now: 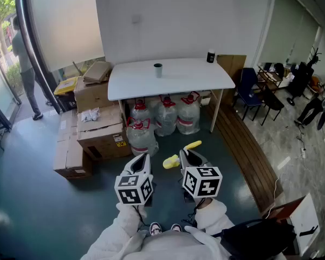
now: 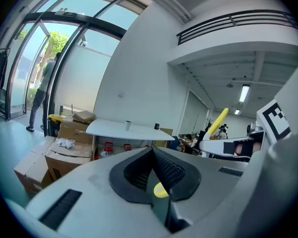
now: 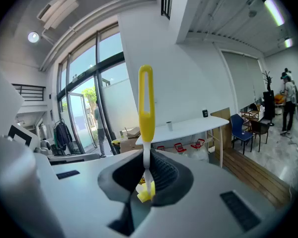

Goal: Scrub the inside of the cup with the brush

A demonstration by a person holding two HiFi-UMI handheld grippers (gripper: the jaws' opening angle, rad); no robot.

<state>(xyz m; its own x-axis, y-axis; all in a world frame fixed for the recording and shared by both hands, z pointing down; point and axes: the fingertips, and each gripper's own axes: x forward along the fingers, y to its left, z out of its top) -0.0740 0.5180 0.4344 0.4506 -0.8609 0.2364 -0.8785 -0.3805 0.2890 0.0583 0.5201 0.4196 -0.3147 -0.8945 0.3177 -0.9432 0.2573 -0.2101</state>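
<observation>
Right gripper (image 1: 187, 156): clamped on the brush (image 1: 193, 144). In its own view (image 3: 147, 155) the pads pinch the thin white neck. The yellow handle with its loop end sticks up past the jaws, and a yellow bit pokes out underneath.

Left gripper (image 1: 142, 158): jaws pressed together with nothing in them. Its own view (image 2: 152, 151) shows the two dark pads meeting. The yellow blob in the gap sits behind the pads, not gripped.

Both grippers: held side by side down near the person's body, well back from the table (image 1: 189, 76), over the dark floor.

Brush from the head view: lies at a slant, one yellow end off to the left of the right gripper's jaws and the handle poking up-right. It also shows in the left gripper view (image 2: 217, 121), sticking up from the other gripper.

Cup (image 1: 158, 70): small and upright, alone near the middle of the white table, far from both grippers. Also visible from the left gripper (image 2: 128, 125) and the right gripper (image 3: 169, 126).

Black container (image 1: 210, 56): back right corner of the table, apart from the cup.

Under the table: a bunch of clear water jugs (image 1: 165, 115) with red handles.

Left of the table: stacked cardboard boxes (image 1: 100, 131).

Far left: a person (image 1: 26, 64) standing by the glass door.

Right side: chairs (image 1: 260, 93) next to a strip of wooden flooring.
</observation>
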